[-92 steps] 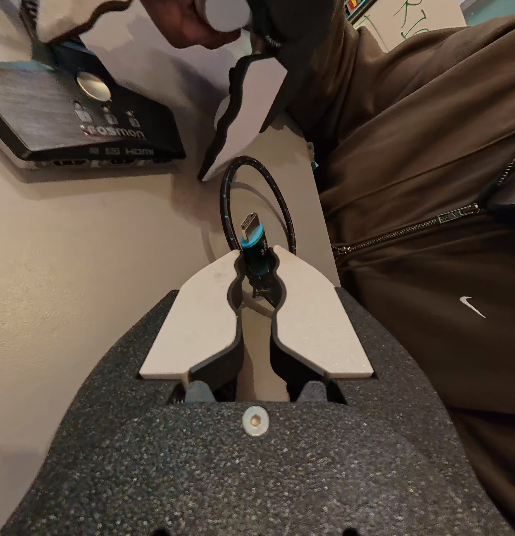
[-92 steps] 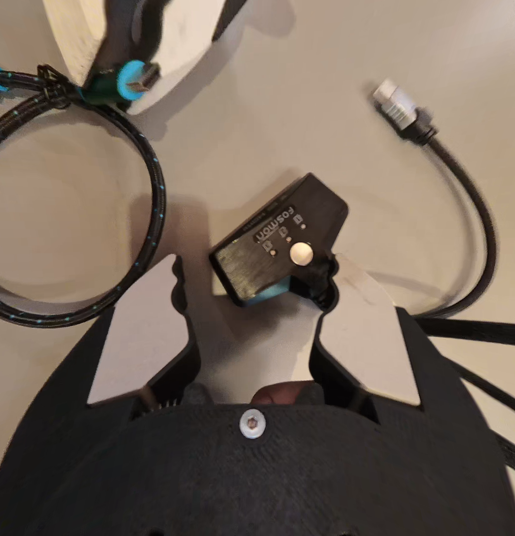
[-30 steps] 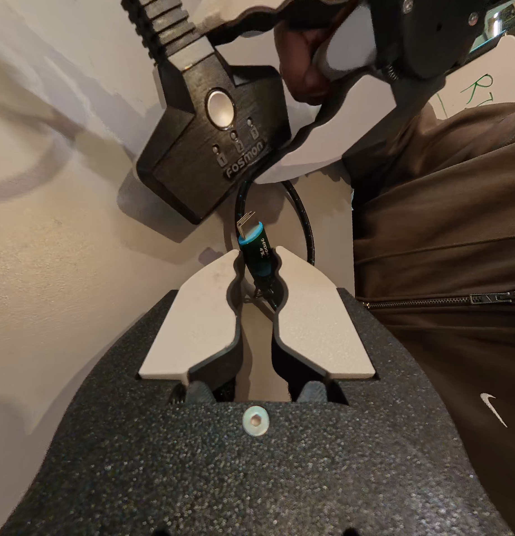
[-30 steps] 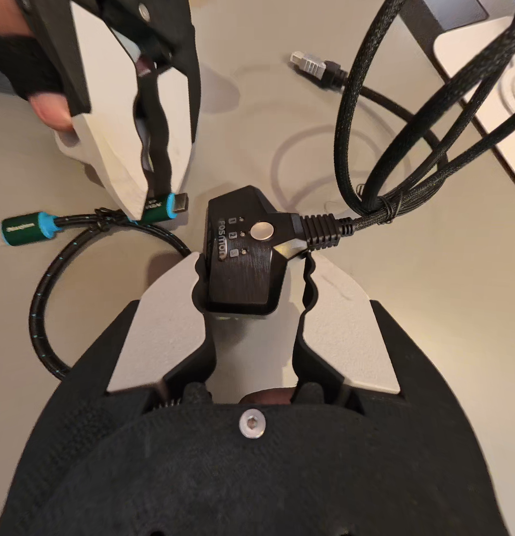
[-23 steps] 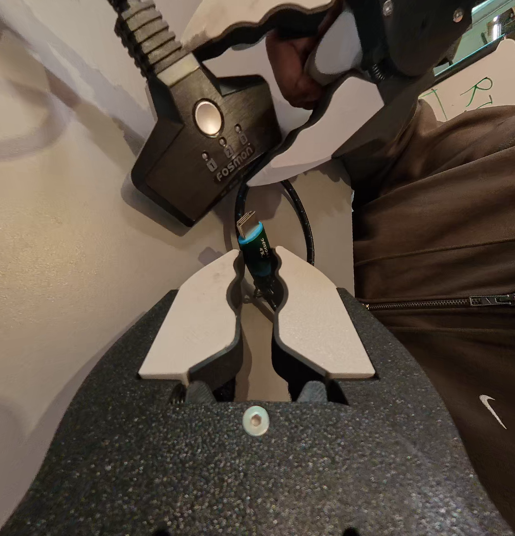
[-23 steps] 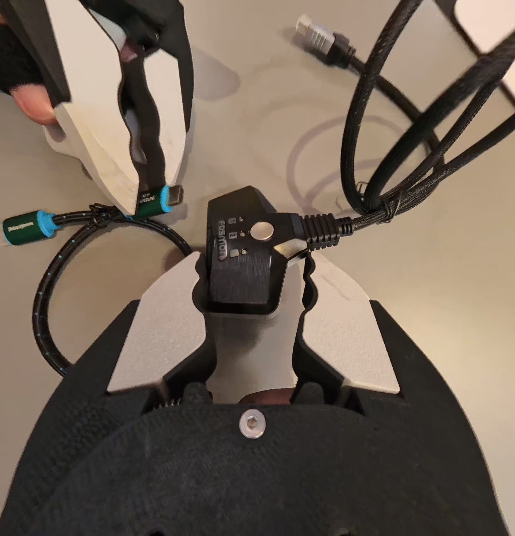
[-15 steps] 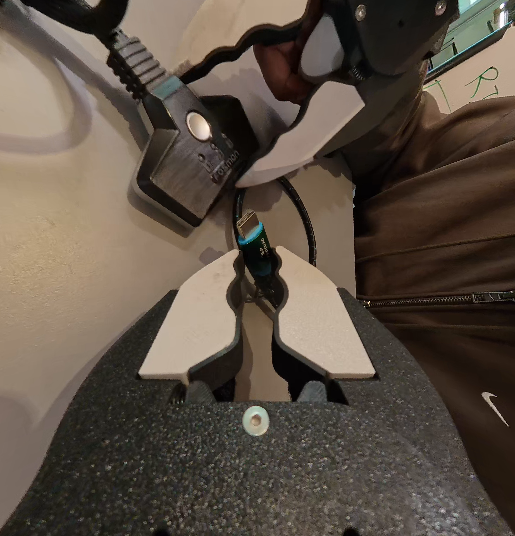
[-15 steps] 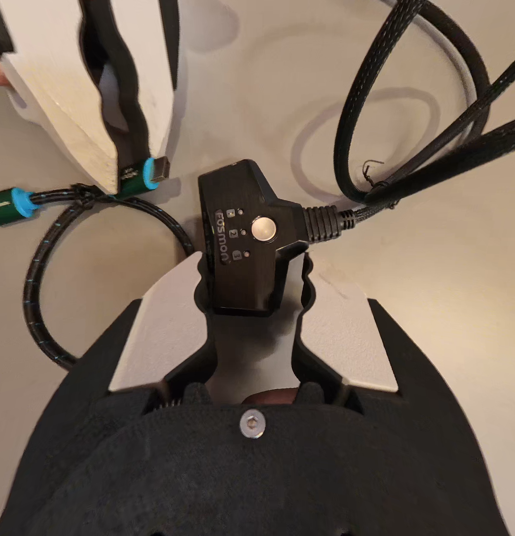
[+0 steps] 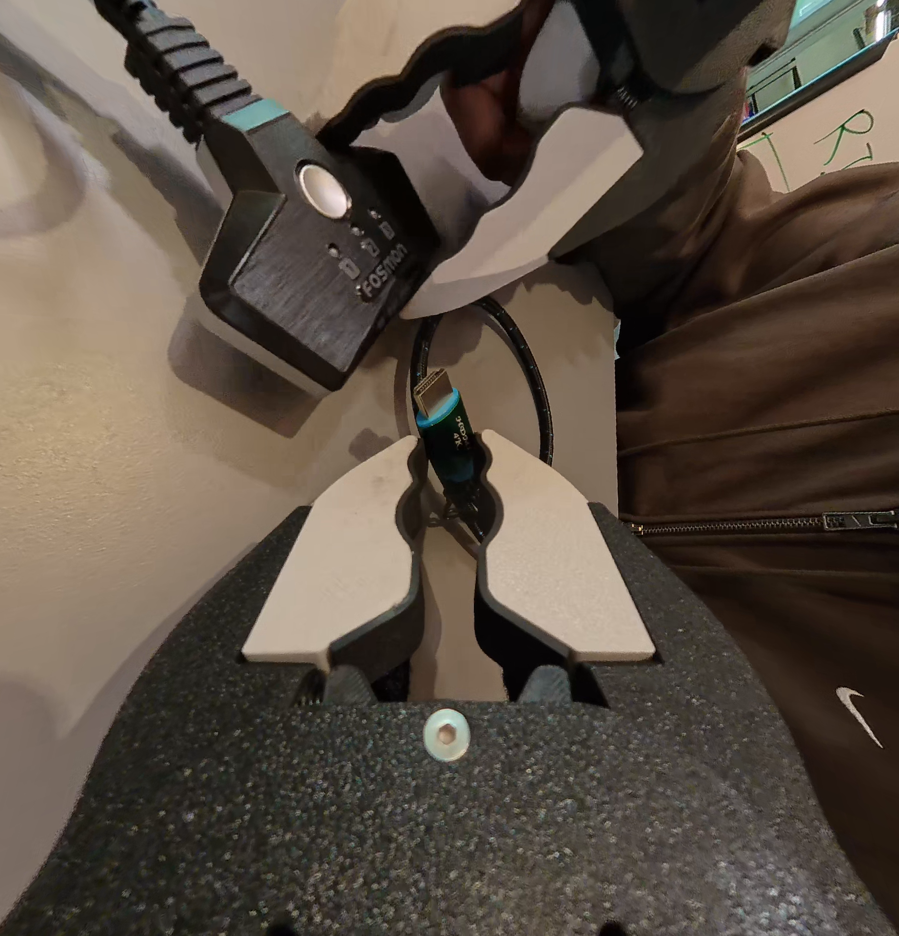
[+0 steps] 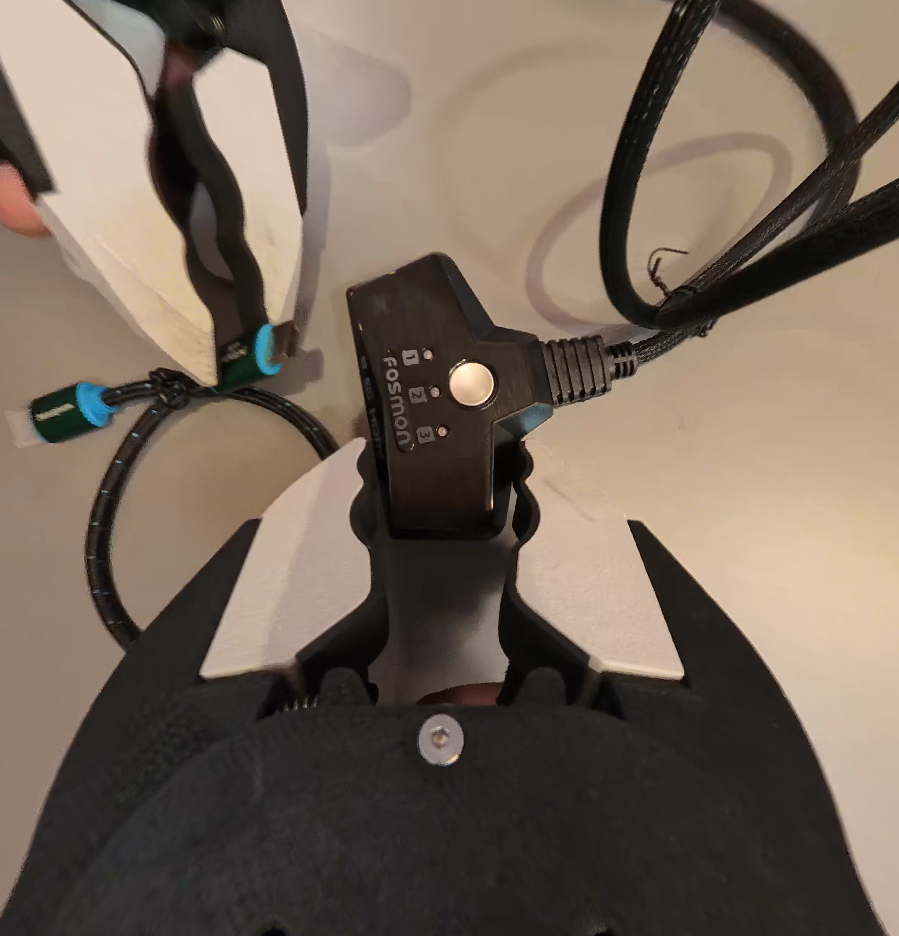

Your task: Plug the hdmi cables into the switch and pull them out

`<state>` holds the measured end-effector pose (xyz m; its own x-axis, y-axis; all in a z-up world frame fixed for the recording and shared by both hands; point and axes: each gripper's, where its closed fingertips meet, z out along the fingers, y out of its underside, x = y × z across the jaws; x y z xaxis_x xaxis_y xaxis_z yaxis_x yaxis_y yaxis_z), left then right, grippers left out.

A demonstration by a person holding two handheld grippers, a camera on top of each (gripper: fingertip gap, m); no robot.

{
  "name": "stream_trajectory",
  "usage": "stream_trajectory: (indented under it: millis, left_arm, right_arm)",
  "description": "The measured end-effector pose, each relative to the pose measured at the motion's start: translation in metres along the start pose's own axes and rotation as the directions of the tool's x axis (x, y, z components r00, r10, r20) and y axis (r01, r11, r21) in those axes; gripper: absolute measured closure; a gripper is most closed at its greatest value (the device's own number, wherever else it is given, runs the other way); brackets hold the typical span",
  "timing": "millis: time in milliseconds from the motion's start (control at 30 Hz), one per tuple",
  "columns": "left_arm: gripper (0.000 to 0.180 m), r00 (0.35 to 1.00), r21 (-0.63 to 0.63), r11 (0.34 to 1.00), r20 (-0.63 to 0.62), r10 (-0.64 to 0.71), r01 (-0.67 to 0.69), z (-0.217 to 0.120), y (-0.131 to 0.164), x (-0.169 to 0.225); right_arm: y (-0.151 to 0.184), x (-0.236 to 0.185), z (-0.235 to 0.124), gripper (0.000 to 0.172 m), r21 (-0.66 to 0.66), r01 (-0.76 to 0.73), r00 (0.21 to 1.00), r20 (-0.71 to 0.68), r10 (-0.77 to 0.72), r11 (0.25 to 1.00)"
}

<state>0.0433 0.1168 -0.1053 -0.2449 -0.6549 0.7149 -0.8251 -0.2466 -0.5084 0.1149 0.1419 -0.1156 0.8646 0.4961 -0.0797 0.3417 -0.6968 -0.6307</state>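
A: Gripping first, left claw [image 9: 450, 445]: clenched on the green plug [image 9: 450, 435] with the blue collar, both pads pressed on its body, metal tip sticking out past the fingertips toward the black switch box [image 9: 310, 263].

B: Agreed. Right view shows the same plug [image 10: 250, 362] pinched in that claw, tip just beside the box's port edge, small gap between them.

A: Right claw [image 10: 440, 486]?

B: Clamped on the black switch box [image 10: 432, 405], left pad against the port-side edge. Right pad looks to be on the other side, but that edge sits in shadow.

A: The box has a round silver button [image 10: 472, 384] on top, three small numbered marks next to it.

B: Thick ribbed lead [image 10: 579, 372] leaves its right side and joins a bunch of black braided cables [image 10: 741, 243].

A: Plug's own cable [image 10: 108, 506], black with blue flecks, loops on the beige worktop [image 10: 741, 506]. A second green plug [image 10: 62, 410] lies flat at far left.

B: Brown zip jacket [image 9: 766, 456] at the right in the left view.
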Motion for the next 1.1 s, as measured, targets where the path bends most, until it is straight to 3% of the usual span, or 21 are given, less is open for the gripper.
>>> stream_trajectory:
  millis: [100,633,1100]
  left_arm:
    - [0.164,1.0,0.01,1.0,0.005,-0.007,0.007,0.0,-0.002,-0.001]
    - [0.163,0.988,0.018,1.0,0.152,0.011,-0.014,0.001,-0.008,-0.01]
    - [0.163,0.99,0.022,1.0,0.144,0.001,-0.004,-0.001,-0.008,-0.013]
  right_arm:
    - [-0.007,-0.004,-0.007,0.12,0.034,0.009,1.0,0.017,-0.009,0.999]
    - [-0.012,-0.006,-0.018,0.12,-0.028,0.152,0.967,-0.205,-0.155,0.988]
    - [-0.015,-0.007,-0.016,0.12,0.017,0.084,0.983,-0.164,-0.08,0.996]
